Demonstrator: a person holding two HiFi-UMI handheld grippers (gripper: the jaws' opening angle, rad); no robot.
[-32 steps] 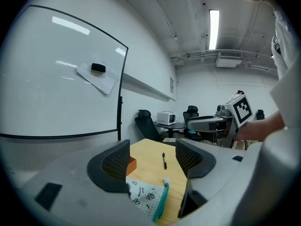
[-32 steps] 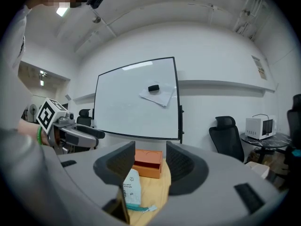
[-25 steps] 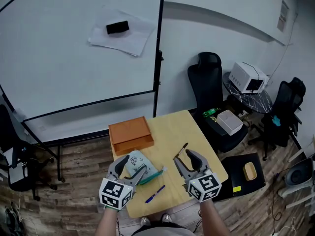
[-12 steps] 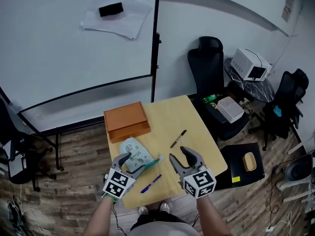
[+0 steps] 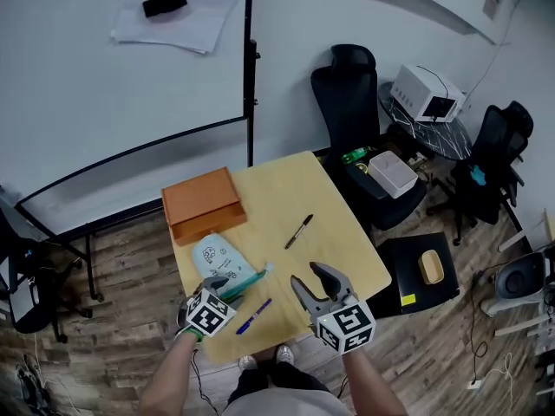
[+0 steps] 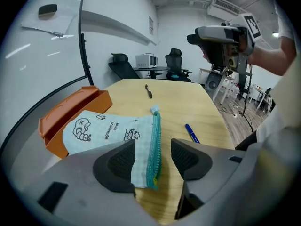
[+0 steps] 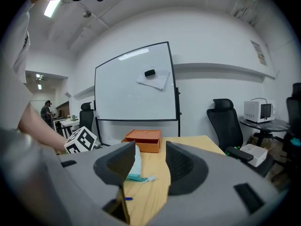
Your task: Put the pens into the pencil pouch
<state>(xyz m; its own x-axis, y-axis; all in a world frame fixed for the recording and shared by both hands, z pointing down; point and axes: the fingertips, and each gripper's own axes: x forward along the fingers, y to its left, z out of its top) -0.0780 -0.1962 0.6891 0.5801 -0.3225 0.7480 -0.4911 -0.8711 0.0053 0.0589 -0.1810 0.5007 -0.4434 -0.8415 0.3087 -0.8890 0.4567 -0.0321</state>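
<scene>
- My left gripper (image 6: 153, 150) has just been narrowing its jaws. They are still apart, straddling the near end of the pale printed fabric pouch with a teal zipper (image 6: 110, 128), pads not pressing.
- The pouch lies flat on the light wooden table (image 5: 347, 258), just in front of the orange box (image 5: 201, 204).
- I would pinch fabric beside the zipper rather than the teeth, so the mouth can still open.
- My right gripper (image 5: 312, 279) hovers above the table, jaws wide, with nothing in them.
- The blue pen (image 5: 253, 315) lies near the zipper edge; the black pen (image 5: 299, 230) is farther off. Both are outside the pouch.
</scene>
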